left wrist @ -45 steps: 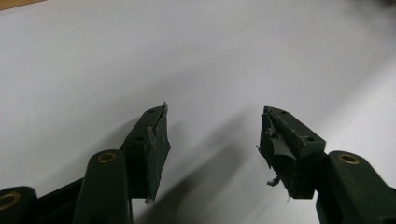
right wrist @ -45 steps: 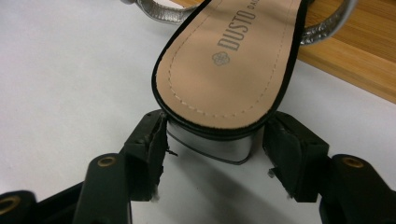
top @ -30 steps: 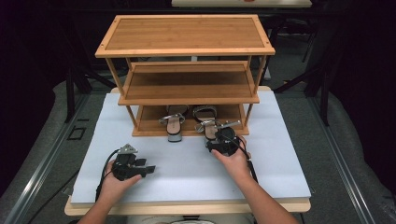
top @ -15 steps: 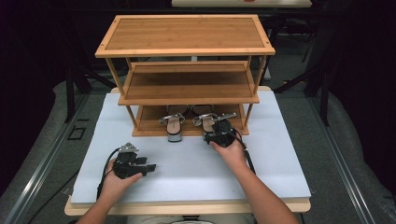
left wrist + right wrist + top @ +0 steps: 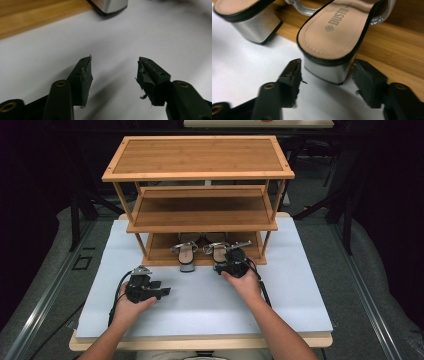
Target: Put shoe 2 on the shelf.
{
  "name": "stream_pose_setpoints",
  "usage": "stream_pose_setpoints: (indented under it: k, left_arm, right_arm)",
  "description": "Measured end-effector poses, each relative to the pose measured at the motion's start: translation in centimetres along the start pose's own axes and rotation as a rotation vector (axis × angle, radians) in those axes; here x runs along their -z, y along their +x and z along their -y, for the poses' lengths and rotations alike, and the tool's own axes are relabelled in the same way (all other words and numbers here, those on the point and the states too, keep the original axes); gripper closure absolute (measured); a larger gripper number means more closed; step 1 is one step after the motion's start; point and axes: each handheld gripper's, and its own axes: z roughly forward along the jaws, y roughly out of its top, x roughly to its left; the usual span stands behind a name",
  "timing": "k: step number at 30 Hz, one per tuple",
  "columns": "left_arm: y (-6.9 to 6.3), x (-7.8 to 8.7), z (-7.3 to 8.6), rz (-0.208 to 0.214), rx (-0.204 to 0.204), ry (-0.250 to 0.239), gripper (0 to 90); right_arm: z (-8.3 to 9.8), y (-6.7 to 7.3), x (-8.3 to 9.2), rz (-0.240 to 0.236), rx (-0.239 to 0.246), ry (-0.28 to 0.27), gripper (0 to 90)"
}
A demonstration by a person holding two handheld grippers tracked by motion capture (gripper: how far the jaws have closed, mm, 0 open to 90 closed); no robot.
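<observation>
Both sandals sit on the rack's [image 5: 165,254] bottom shelf, heels overhanging at 6 o'clock. Your right gripper [image 5: 325,68] has just been opening; its jaws flank the right sandal's [image 5: 337,32] heel without pressing. Left gripper [image 5: 113,67], empty, has just narrowed. Only withdrawal seems left.

Dim room, most of the light lands on the table [image 5: 300,320]: wooden edge, pale white-blue mat on top. Three-tier bamboo rack [image 5: 200,155] stands at the far side of the mat, top and middle shelves bare. Floor [image 5: 370,270] is grey. Metal rail [image 5: 45,290] runs diagonally along the floor at left, another at right. Black stand legs [image 5: 80,210] behind the rack on both sides. Background past that is near black; edge of another light tabletop [image 5: 250,123] at the very top.
</observation>
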Motion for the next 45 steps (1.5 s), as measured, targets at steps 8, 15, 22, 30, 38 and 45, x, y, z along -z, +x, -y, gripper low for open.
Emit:
stream_pose_setpoints:
  k: [8, 15, 22, 30, 38, 45]
  left_arm:
    - [0.6, -0.8, -3.0, -0.046, 0.005, -0.013, 67.8]
    - [0.9, -3.3, -5.2, -0.087, 0.033, 0.024, 83.1]
    - [0.9, -4.8, -5.8, -0.094, 0.039, 0.038, 85.3]
    - [-0.3, -5.8, -6.8, -0.081, 0.023, 0.031, 87.1]
    - [-1.4, -6.8, -7.4, -0.06, 0.015, 0.04, 87.4]
    - [-1.3, -6.9, -7.4, -0.047, 0.031, 0.027, 88.5]
  right_arm:
    - [1.3, -0.4, 3.1, 0.047, 0.046, -0.055, 58.1]
    - [1.1, -1.8, 2.3, 0.081, 0.006, -0.044, 74.4]
    - [0.8, -0.9, 1.2, 0.095, 0.02, -0.046, 78.9]
    - [0.6, -0.5, 0.9, 0.073, 0.017, -0.044, 78.9]
    - [0.2, 0.9, 0.2, 0.06, 0.03, -0.038, 78.9]
    - [-0.1, 1.1, -0.1, 0.021, 0.012, -0.031, 79.0]
